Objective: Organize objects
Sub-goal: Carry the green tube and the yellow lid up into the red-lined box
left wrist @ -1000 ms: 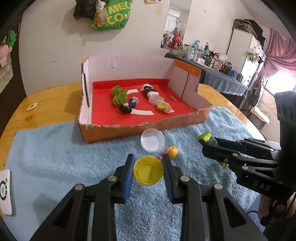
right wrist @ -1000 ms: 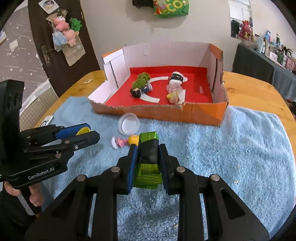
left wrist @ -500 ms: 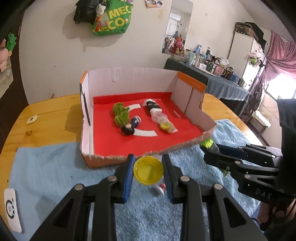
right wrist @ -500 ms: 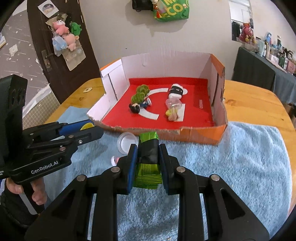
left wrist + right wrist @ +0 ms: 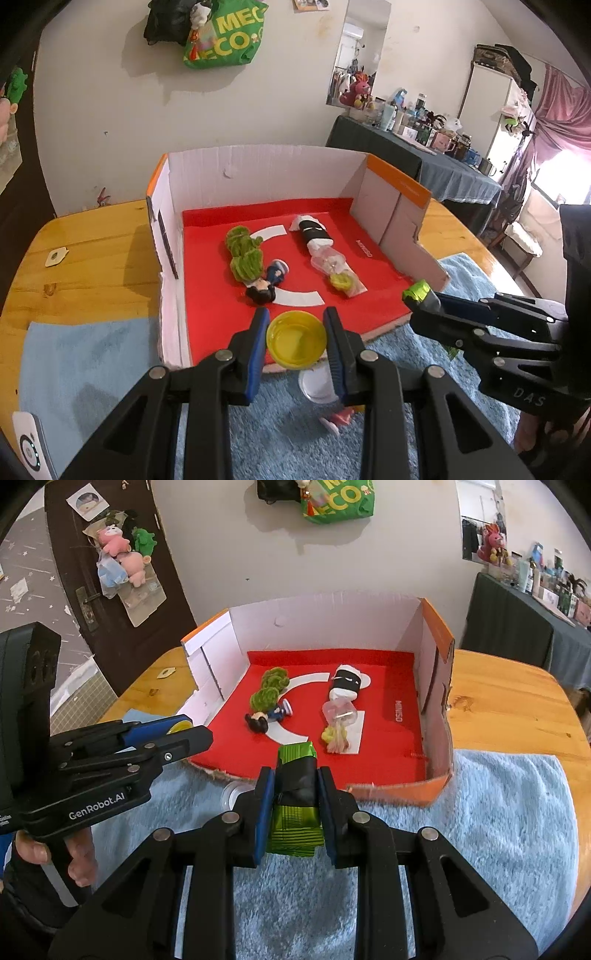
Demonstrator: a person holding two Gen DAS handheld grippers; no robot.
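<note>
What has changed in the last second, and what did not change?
Both grippers moved forward from the blue towel toward the cardboard box with red floor. The left gripper now holds its round yellow lid over the box's front edge; the right gripper brings its green foil-wrapped block there too. Both grips and the toys inside are unchanged.

Background: green shopping bag [image 5: 223, 38] hanging on wall, plush toys [image 5: 122, 555] on dark door [image 5: 74, 572], cluttered side table [image 5: 424, 155] under dark cloth, pink curtain [image 5: 565, 107], white remote-like device [image 5: 31, 446] at towel's corner.
</note>
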